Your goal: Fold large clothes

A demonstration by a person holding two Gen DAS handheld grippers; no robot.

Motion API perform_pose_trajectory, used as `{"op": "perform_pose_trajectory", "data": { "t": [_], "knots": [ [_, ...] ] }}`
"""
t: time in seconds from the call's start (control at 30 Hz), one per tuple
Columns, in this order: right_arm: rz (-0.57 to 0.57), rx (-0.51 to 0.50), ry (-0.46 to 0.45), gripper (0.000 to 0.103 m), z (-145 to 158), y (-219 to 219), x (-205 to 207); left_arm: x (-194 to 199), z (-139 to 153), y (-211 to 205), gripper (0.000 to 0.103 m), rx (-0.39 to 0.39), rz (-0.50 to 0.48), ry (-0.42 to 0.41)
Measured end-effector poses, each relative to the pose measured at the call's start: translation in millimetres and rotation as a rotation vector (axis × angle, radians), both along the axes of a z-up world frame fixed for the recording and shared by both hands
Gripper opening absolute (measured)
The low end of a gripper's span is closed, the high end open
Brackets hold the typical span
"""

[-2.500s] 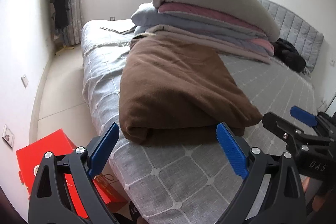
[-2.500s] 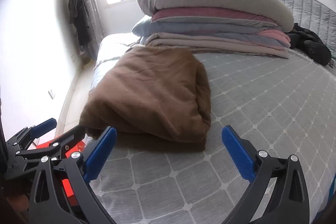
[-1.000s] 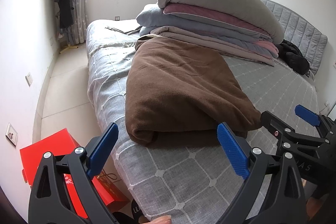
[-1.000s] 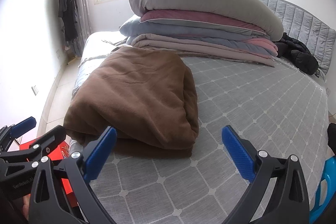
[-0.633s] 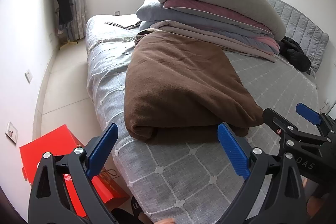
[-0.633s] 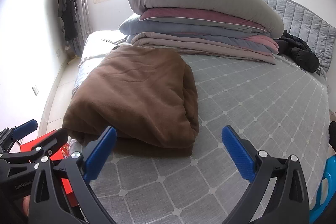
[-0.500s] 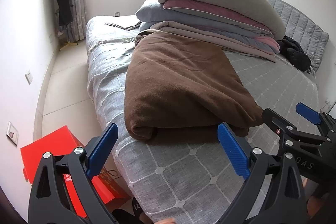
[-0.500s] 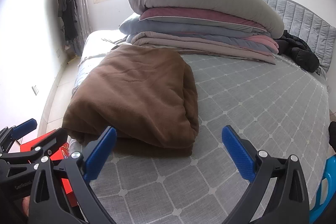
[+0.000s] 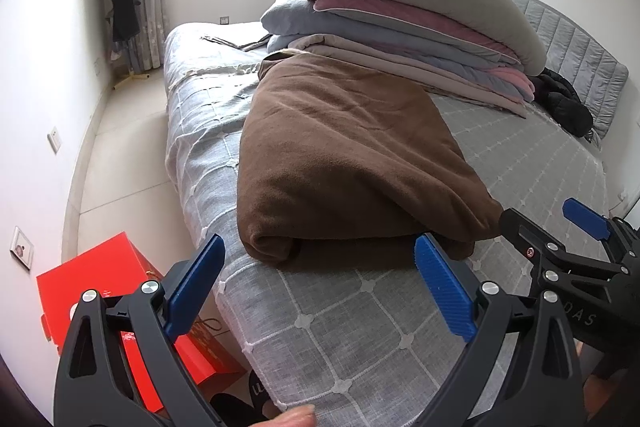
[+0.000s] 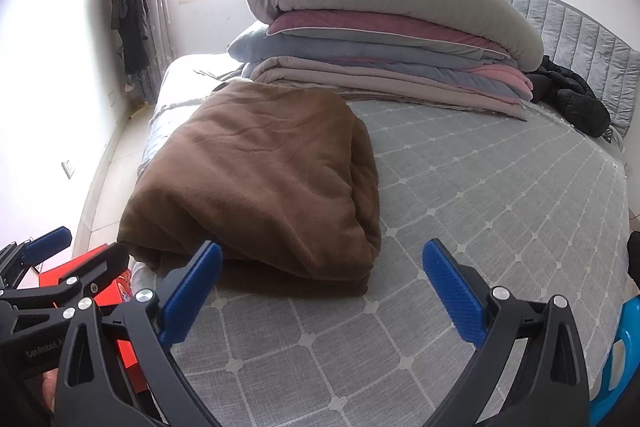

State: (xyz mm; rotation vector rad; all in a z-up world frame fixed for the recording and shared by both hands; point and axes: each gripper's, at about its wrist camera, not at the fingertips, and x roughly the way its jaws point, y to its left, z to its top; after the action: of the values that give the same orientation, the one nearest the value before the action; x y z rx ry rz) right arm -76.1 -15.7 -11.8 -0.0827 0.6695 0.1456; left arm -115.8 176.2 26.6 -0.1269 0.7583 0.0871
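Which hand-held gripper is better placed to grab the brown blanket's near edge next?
Probably the left hand-held gripper: it is open, and the brown blanket has its rolled near edge centred just beyond its fingertips. The right hand-held gripper, also open, mostly faces bare bedspread.

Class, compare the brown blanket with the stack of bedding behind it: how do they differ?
The brown blanket is one folded piece in a single colour; the stack of bedding holds several layers, grey, pink and blue. The blanket lies low, the stack rises higher. Both rest on the bed.
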Motion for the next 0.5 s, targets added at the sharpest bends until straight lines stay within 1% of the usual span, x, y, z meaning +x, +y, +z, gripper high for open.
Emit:
{"op": "perform_pose_trajectory", "data": {
  "t": [0.5],
  "knots": [
    [0.004, 0.007, 0.011, 0.097, -3.3, -1.2, 2.4, -0.1, 0.4, -1.2, 0.092, 0.005, 0.000, 0.004]
  ]
}}
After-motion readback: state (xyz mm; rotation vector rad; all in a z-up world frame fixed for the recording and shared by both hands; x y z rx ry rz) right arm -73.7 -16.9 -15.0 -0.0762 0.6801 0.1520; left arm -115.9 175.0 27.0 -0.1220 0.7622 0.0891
